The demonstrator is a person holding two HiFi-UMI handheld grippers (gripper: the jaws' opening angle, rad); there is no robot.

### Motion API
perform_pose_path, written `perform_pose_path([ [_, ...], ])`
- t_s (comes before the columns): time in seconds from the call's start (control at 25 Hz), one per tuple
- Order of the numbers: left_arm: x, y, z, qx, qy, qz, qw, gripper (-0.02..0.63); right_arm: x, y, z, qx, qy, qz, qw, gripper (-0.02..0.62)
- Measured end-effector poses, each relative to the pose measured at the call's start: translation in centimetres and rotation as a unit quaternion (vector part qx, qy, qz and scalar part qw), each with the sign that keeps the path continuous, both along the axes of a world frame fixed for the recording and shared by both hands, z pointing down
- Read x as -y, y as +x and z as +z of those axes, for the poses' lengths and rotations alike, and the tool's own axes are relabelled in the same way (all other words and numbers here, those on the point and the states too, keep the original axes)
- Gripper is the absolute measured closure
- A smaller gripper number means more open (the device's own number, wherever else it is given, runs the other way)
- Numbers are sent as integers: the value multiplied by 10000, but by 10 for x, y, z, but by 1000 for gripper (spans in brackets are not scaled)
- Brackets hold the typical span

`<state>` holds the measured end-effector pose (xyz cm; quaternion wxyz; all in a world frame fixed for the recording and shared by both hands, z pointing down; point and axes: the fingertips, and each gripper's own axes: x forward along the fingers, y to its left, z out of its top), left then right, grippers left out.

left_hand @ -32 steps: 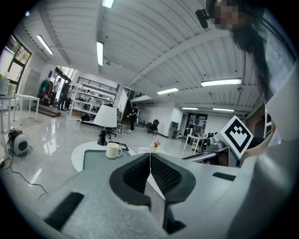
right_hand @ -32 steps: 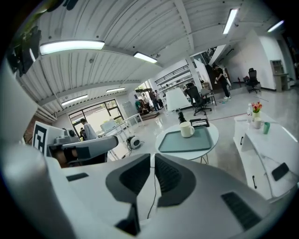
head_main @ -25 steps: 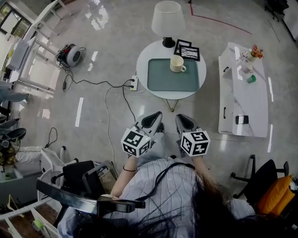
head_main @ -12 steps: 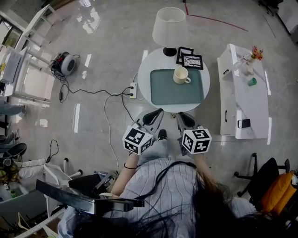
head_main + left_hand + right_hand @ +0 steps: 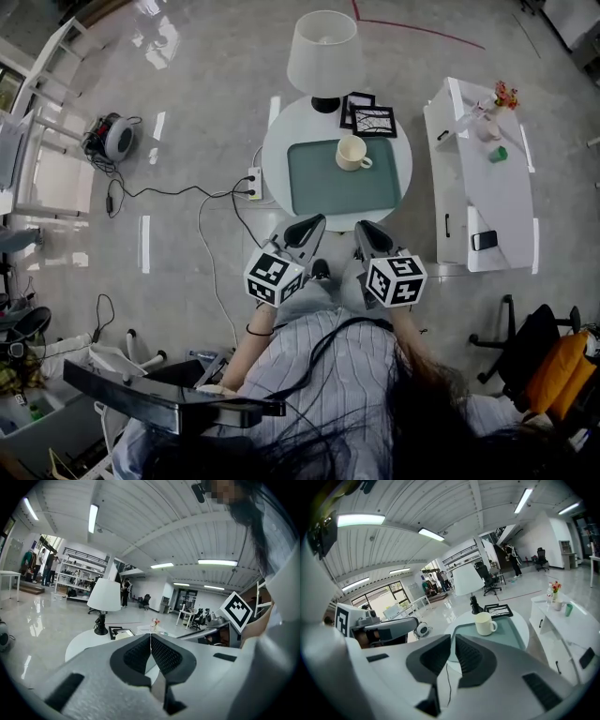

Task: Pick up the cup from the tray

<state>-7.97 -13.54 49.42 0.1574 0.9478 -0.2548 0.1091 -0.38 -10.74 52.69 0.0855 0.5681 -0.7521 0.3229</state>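
Note:
A cream cup (image 5: 352,153) with its handle to the right stands upright on the far part of a grey-green tray (image 5: 328,187), which lies on a round white table (image 5: 281,155). My left gripper (image 5: 312,222) and right gripper (image 5: 365,228) hover side by side just short of the table's near edge, both shut and empty. In the right gripper view the cup (image 5: 485,623) sits on the tray (image 5: 511,633) ahead of the shut jaws of my right gripper (image 5: 453,638). The left gripper (image 5: 150,637) hides most of the tray in its own view.
A white lamp (image 5: 325,52) and two black picture frames (image 5: 368,112) stand at the table's back. A white cabinet (image 5: 478,187) is to the right. A power strip (image 5: 253,183) with cables lies on the floor to the left, with a cable reel (image 5: 114,137) beyond.
The table with the tray and cup has come closer to both grippers as the person stepped forward. Both grippers stay shut and level.

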Motion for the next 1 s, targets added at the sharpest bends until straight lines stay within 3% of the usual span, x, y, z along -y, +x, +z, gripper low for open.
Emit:
perform_pose_path([
  [0.24,27,17,4,70,68,10,10000,592,36,22,8,85,-36,-104,9999,549],
  [0.56,90,45,6,54,124,-426,9990,592,104,48,16,43,-58,-831,9965,548],
  [0.84,123,61,13,259,-8,-636,9976,592,148,54,37,-266,-246,-1626,9860,541],
  [0.92,130,64,15,310,-45,-674,9972,592,154,53,47,-348,-323,-1843,9817,484],
  [1.0,133,69,17,357,-70,-678,9970,592,160,55,59,-381,-339,-1934,9798,363],
])
